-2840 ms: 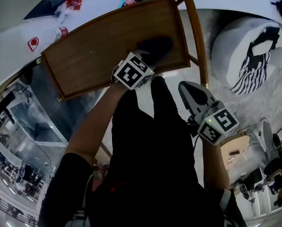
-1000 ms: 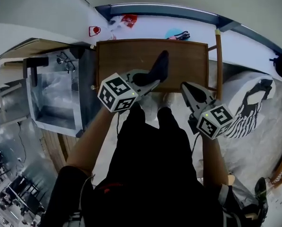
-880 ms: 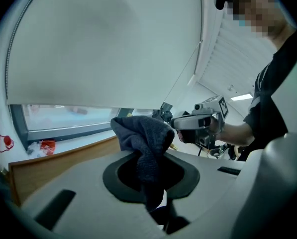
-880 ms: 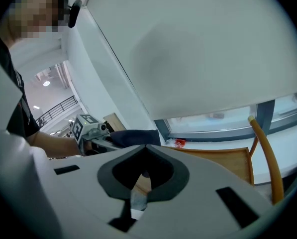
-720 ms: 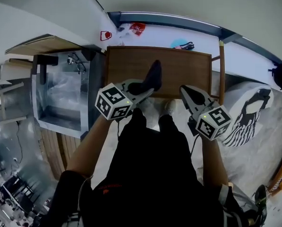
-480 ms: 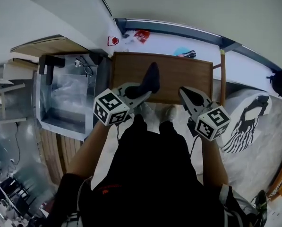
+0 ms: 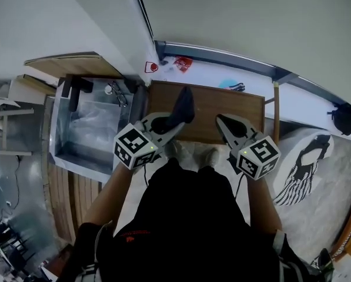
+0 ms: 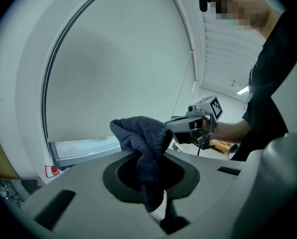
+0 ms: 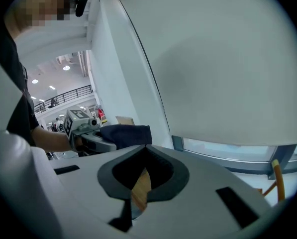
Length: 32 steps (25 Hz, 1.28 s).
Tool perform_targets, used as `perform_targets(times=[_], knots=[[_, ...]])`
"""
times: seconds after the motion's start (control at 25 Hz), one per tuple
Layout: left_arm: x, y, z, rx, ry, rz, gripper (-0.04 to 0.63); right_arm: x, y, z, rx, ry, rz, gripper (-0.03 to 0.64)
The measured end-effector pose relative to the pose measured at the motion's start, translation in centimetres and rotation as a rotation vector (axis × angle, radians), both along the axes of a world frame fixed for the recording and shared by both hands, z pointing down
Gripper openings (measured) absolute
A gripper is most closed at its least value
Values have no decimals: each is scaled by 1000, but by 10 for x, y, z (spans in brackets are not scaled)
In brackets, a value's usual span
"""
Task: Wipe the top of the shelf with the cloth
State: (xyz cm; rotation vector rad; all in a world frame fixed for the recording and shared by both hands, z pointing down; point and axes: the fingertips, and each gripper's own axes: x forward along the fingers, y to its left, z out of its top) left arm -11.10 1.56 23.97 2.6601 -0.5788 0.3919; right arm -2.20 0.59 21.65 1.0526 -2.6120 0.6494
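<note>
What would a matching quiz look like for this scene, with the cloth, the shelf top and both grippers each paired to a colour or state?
Things:
1. cloth
2. shelf top
3. left gripper
4. right gripper

Colour or state:
A. brown wood
B. fingers hold nothing
C. dark blue-grey, crumpled
D. fingers clamped on fabric

Pairs: 1-C, 2-A, 3-D, 4-B
</note>
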Motion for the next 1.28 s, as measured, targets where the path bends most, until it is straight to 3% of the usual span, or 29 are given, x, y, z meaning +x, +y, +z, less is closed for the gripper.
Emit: perform_targets(times=[0.52, 1.28], knots=[[-11, -17, -30, 90, 9, -34, 54, -30, -10, -28, 67, -3, -35, 5], [-1, -14, -32, 86, 31, -22, 54, -34, -9, -22, 55, 0, -52, 3]])
